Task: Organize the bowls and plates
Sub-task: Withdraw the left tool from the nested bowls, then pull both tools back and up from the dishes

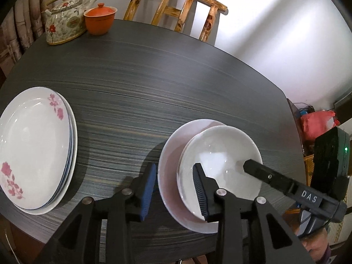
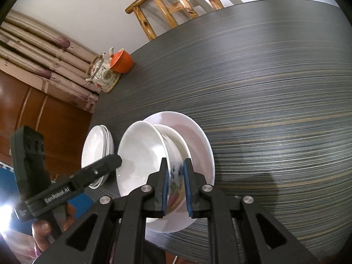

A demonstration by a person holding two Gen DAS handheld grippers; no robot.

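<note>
The dark table (image 1: 154,83) is carrying a floral plate stack (image 1: 35,151) well left of the left gripper (image 1: 173,189), whose spread jaws are straddling the near rims of the pink plate (image 1: 169,176) and white bowl (image 1: 220,160). The right gripper (image 2: 176,187), nearer, is clamping that glossy bowl's rim, tilting it.

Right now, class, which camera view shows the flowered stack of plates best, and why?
The left wrist view: the stack of plates lies face-up on the table, pink flower prints and layered rims plain. The right wrist view shows the same stack small, steeply foreshortened and partly hidden behind the left gripper, with no flowers visible.
</note>
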